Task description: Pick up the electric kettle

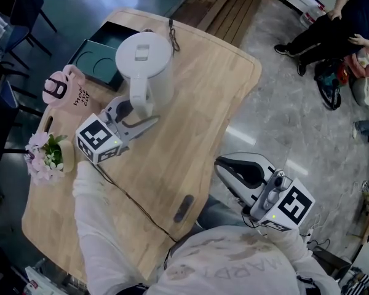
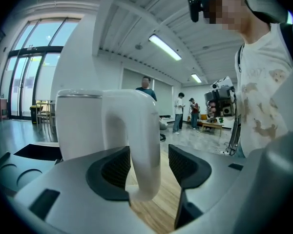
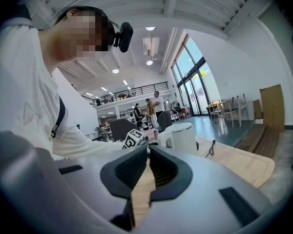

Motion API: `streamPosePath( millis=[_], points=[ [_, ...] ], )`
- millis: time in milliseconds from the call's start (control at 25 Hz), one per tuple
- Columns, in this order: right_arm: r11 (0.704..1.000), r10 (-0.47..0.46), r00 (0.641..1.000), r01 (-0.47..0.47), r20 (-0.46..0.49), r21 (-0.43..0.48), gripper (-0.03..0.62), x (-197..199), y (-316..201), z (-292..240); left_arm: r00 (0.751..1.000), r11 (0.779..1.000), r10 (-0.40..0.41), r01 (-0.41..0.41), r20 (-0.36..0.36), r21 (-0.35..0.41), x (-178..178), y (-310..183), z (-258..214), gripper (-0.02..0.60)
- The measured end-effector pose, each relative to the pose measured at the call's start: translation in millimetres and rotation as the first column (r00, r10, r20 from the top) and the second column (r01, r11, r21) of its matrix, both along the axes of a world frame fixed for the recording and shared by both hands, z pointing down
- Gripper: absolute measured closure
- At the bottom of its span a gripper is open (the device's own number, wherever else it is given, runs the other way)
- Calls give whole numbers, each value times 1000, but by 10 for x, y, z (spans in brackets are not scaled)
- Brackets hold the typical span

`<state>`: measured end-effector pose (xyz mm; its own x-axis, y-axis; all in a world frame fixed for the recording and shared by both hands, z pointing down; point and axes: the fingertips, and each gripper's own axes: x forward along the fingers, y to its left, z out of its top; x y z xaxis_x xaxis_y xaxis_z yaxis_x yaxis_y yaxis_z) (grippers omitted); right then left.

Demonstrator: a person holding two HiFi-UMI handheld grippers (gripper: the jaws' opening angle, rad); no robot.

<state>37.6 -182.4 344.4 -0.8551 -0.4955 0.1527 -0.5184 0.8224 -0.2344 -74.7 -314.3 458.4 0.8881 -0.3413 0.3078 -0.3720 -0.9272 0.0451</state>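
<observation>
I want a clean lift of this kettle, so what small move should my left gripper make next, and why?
Probably close the left gripper on the curved handle of the white plastic electric kettle. The handle stands between its open jaws, but a gap shows beside the right-hand pad, so lifting now would likely let the kettle slip or tilt.

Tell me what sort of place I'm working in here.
Probably a large open hall, like a lobby or shared lounge: tall glass windows, a high ceiling with strip lights, and people standing about well beyond the wooden table.
</observation>
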Motion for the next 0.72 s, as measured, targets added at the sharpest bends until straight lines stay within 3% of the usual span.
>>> streamPosePath(
  millis=[360, 720],
  points=[
    [1000, -17, 1000, 17, -5, 9, 565, -36, -92, 0, 997, 997, 78, -79, -26, -15, 226, 17, 51, 359],
    [993, -83, 996, 84, -20, 81, 565, -252, -299, -51, 993, 995, 89, -91, -72, -26, 315, 3, 23, 359]
  ],
)
